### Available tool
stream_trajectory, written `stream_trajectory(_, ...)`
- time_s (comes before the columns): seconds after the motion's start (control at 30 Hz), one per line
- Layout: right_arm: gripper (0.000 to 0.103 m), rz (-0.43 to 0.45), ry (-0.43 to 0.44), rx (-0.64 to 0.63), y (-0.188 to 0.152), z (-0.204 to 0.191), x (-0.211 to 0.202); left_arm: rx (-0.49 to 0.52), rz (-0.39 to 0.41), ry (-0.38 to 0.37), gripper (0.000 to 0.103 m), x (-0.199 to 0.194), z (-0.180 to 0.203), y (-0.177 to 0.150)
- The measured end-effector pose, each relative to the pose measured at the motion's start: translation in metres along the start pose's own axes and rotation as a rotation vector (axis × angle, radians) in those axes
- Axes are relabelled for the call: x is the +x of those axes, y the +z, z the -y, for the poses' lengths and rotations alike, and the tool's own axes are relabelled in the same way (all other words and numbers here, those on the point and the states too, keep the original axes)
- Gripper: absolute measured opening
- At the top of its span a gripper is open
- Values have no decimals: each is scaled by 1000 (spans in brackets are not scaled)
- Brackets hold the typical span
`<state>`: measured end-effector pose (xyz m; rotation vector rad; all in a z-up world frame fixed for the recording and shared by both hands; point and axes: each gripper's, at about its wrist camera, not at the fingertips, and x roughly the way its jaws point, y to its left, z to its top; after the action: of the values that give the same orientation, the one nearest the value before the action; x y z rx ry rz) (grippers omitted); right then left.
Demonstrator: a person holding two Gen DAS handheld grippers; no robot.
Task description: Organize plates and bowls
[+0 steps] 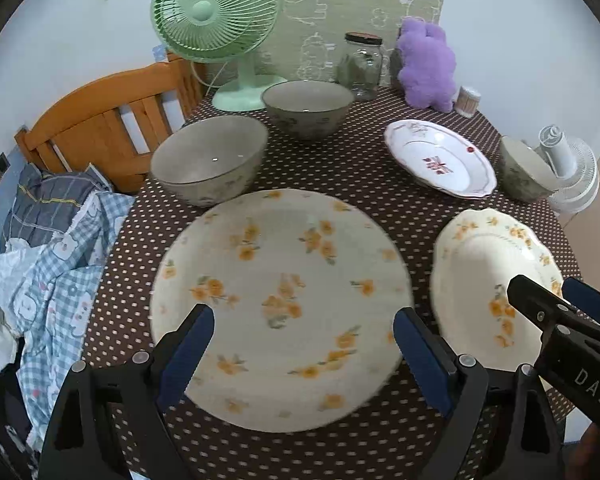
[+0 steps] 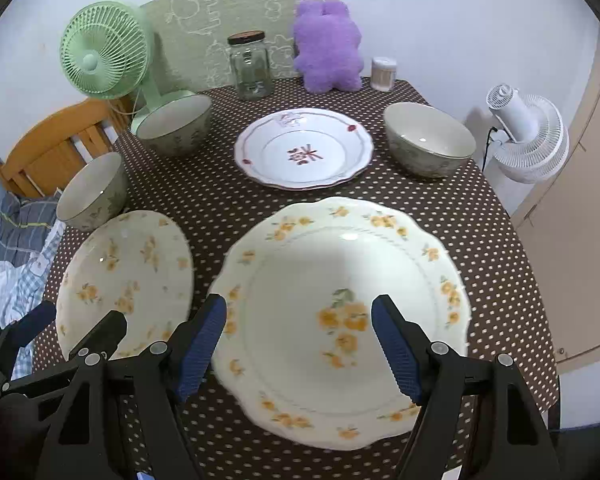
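On the dotted brown tablecloth lie a round yellow-flowered plate (image 1: 280, 304) (image 2: 126, 280), a scalloped yellow-flowered plate (image 2: 340, 316) (image 1: 488, 280) to its right, and a white plate with red motifs (image 2: 304, 148) (image 1: 440, 160) farther back. Three grey-green bowls stand around them: near left (image 1: 208, 160) (image 2: 94, 192), back left (image 1: 306, 108) (image 2: 176, 124), right (image 2: 430, 138) (image 1: 526, 170). My left gripper (image 1: 304, 324) is open over the round plate. My right gripper (image 2: 298, 312) is open over the scalloped plate and shows in the left wrist view (image 1: 560, 292).
Along the back stand a green fan (image 2: 108, 56), a glass jar (image 2: 250, 66), a purple plush toy (image 2: 326, 46) and a toothpick holder (image 2: 383, 73). A wooden chair (image 1: 112, 120) and bedding (image 1: 52, 248) lie off the left edge. A white fan (image 2: 528, 136) stands right.
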<state>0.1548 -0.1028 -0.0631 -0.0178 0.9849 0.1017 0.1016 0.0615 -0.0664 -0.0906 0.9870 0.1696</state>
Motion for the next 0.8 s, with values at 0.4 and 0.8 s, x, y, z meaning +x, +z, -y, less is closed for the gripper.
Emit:
stream_trajectory(0.4,78,6,-10,-19,-1,-60,15,-4,14,26,91,13,-54,4)
stream_trajectory(0.8,70,-24,-19,-30,2,-97,44,8,-19,33,90,40,-80,7)
